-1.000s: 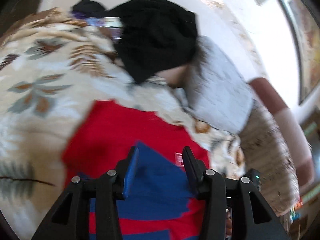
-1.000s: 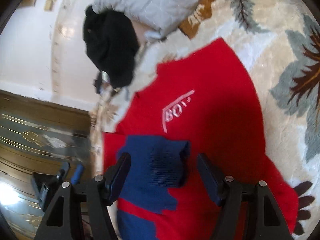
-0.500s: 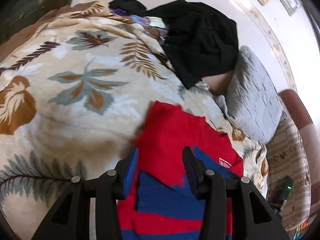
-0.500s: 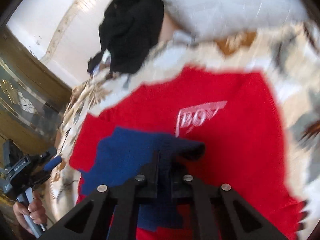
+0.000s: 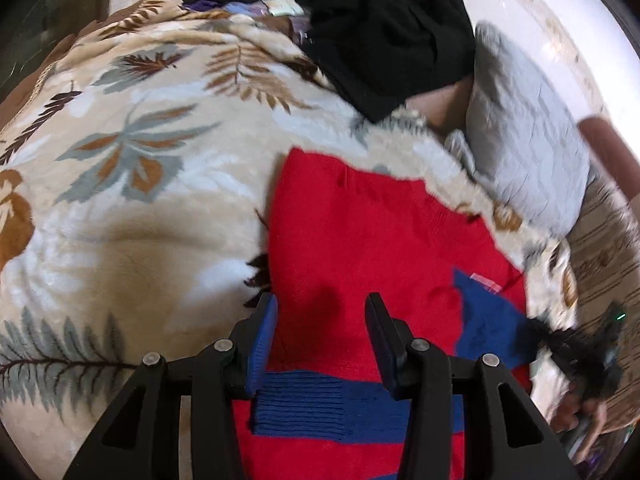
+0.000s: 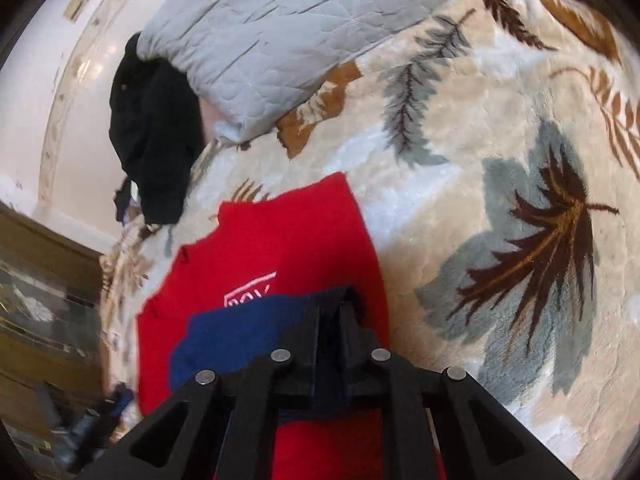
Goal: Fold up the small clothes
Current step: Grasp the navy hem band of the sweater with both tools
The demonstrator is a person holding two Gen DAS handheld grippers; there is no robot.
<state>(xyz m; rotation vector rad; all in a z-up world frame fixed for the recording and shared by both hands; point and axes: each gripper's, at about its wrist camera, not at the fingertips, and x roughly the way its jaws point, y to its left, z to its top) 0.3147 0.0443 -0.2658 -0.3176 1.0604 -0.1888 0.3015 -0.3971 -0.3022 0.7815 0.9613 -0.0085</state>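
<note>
The big leafy blanket [image 5: 132,208] holds everything. The red sweater [image 5: 360,240] lies flat on it, below the grey pillow [image 6: 280,32]. The right gripper [image 6: 330,320], wide open a second ago, is now pinched tight on the blue cuff [image 6: 256,332], so that sleeve can be folded in. The left gripper [image 5: 322,344] is half open over the sweater's other blue cuff, holding nothing.

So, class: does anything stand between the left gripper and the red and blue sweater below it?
Nothing visible does. The left gripper hangs open directly over the red and blue sweater, with only bare knit between its fingers. The black garment lies well beyond.
</note>
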